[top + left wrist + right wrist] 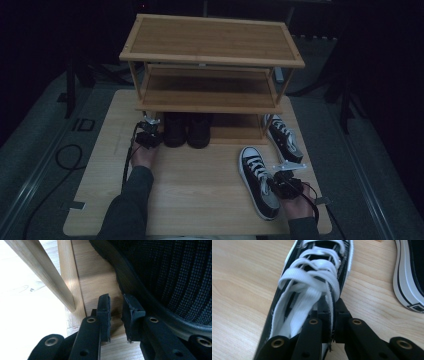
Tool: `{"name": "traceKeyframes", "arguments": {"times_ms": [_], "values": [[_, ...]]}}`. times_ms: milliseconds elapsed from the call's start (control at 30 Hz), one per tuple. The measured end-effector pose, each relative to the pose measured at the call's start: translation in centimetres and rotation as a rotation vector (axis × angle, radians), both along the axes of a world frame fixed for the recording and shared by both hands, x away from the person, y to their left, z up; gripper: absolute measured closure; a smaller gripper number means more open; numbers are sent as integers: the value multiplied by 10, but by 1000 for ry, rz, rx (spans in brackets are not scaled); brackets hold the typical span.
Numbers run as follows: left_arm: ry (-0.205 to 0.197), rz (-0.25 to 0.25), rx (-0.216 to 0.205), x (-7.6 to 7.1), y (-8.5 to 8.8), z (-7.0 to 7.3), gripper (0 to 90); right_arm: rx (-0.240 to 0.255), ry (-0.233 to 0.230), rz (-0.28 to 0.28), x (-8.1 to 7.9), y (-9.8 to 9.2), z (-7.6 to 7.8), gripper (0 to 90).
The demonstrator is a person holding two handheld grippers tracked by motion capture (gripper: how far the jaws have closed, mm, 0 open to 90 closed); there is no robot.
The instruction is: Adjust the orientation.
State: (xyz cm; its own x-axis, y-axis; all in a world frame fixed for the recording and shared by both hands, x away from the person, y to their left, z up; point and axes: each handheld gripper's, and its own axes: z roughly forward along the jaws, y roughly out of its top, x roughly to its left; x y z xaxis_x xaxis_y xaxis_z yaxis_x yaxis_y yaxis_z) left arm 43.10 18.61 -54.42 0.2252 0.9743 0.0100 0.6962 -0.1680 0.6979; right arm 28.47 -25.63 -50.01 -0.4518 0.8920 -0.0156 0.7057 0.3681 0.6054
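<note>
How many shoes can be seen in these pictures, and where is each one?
4. Two dark shoes stand on the rack's bottom shelf. One black-and-white sneaker lies on the table, held by the right gripper; another sneaker lies beside the rack. More may be hidden.

wooden table (200,200) and dark floor cables (67,157)

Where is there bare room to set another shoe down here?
The rack's top shelf and middle shelf are bare, as is the table between the two forearms. Crowded: the bottom shelf by the black shoes, and around both sneakers.
</note>
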Motion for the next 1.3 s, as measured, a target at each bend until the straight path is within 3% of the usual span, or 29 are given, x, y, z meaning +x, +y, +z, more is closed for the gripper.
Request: {"name": "traceKeyframes", "arguments": {"times_ms": [167, 800, 1300], "values": [[-1, -1, -10, 0, 1, 0, 763, 54, 10, -2, 3, -6, 1, 873], [-11, -1, -2, -1, 0, -1, 764, 81, -12, 5, 8, -4, 10, 874], [-16, -1, 0, -2, 0, -2, 766, 112, -21, 56, 18, 9, 16, 873]]}}
